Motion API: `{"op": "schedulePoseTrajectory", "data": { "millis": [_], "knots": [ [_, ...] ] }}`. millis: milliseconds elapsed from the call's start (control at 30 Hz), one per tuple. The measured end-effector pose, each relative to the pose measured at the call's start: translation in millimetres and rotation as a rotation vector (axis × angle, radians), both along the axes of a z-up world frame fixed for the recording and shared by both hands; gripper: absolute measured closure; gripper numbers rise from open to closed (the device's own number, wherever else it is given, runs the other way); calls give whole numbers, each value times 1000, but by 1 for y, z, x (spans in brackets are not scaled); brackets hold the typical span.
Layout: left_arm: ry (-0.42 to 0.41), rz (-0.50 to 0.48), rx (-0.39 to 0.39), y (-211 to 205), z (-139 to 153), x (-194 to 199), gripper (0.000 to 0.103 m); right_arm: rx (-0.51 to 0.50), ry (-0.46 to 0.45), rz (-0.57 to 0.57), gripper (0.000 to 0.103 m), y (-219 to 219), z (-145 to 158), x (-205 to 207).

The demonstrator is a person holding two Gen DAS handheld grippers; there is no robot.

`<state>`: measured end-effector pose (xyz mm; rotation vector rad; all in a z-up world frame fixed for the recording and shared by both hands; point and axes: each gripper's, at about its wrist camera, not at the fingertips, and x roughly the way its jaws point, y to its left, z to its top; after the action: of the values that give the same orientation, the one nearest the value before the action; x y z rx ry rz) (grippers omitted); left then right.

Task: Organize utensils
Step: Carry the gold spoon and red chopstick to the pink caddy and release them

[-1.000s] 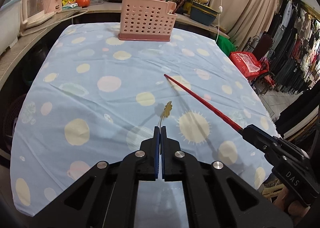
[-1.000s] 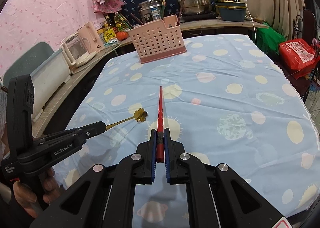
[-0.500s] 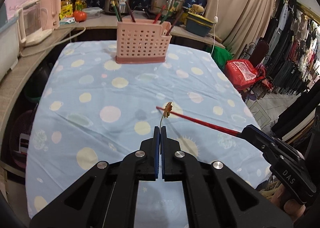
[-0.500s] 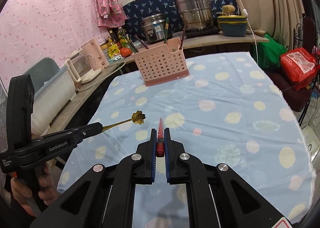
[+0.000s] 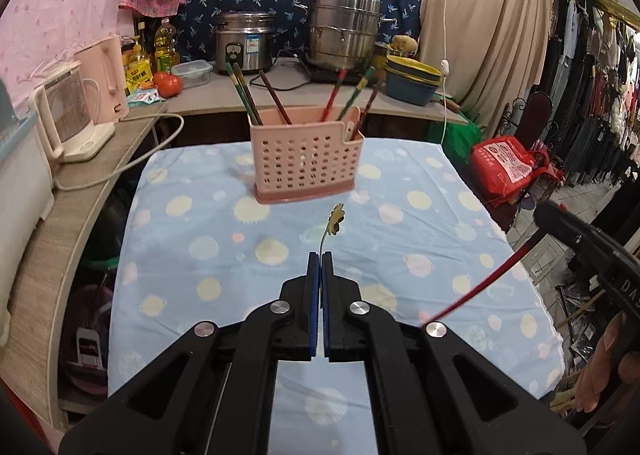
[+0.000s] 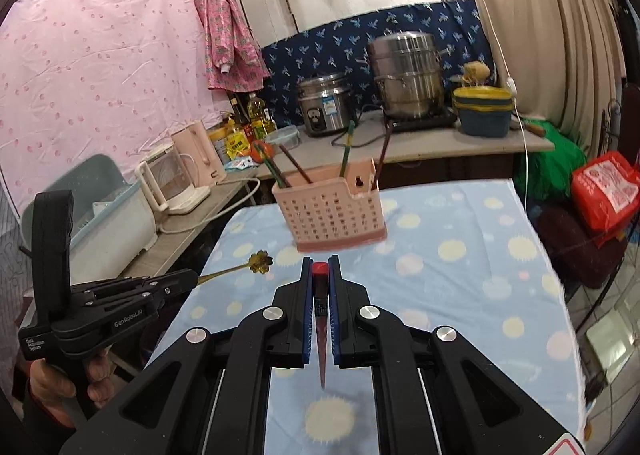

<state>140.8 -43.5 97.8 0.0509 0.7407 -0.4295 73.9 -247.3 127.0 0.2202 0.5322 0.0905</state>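
My left gripper (image 5: 320,255) is shut on a thin gold flower-head spoon (image 5: 335,220), held in the air above the table. The same spoon (image 6: 259,262) and left gripper (image 6: 192,277) show at the left in the right wrist view. My right gripper (image 6: 319,261) is shut on a red chopstick (image 6: 319,269), which points back toward the camera. In the left wrist view the chopstick (image 5: 486,283) slants down from the right gripper (image 5: 544,215). A pink perforated utensil basket (image 5: 305,163) stands at the table's far end with several chopsticks upright in it; it also shows in the right wrist view (image 6: 330,211).
The table has a light blue spotted cloth (image 5: 224,239). Behind it a counter holds a rice cooker (image 5: 244,41), a steel pot (image 5: 345,29), bowls (image 5: 412,83) and a tomato (image 5: 168,84). A kettle (image 5: 70,111) stands on the left ledge. A red bag (image 5: 506,171) sits at the right.
Both grippers have risen well above the table and tilted up. The red chopstick has swung from pointing forward to pointing back and down under the right gripper. The basket now looks nearer.
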Motion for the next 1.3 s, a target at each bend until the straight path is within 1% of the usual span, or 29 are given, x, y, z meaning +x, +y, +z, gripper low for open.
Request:
{"op": "schedulePoseTrajectory", "data": {
  "millis": [133,400,667,800,900,967,1100,1200,1267,1300],
  "knots": [
    [-21,19,33,1,12,24,102,-11,-38,-2,96,0,21,27],
    [-20,21,99,5,26,76,102,-10,-111,-4,96,-2,60,83],
    [-31,22,160,-2,52,144,102,15,-186,-35,96,-9,109,161],
    [-33,14,172,-13,59,175,102,1,-220,-55,96,-6,123,198],
    [-6,11,171,-21,52,196,102,-16,-225,-68,96,-3,120,221],
    [18,10,172,-25,44,207,102,-20,-215,-69,96,-2,113,238],
    [74,9,189,-32,22,228,102,-34,-169,-64,96,3,89,267],
    [104,11,204,-35,8,237,102,-52,-129,-53,96,8,70,279],
    [125,13,191,-34,1,243,102,-56,-102,-45,96,9,57,285],
    [129,17,179,-33,0,244,100,-56,-88,-40,96,8,51,287]
  ]
}}
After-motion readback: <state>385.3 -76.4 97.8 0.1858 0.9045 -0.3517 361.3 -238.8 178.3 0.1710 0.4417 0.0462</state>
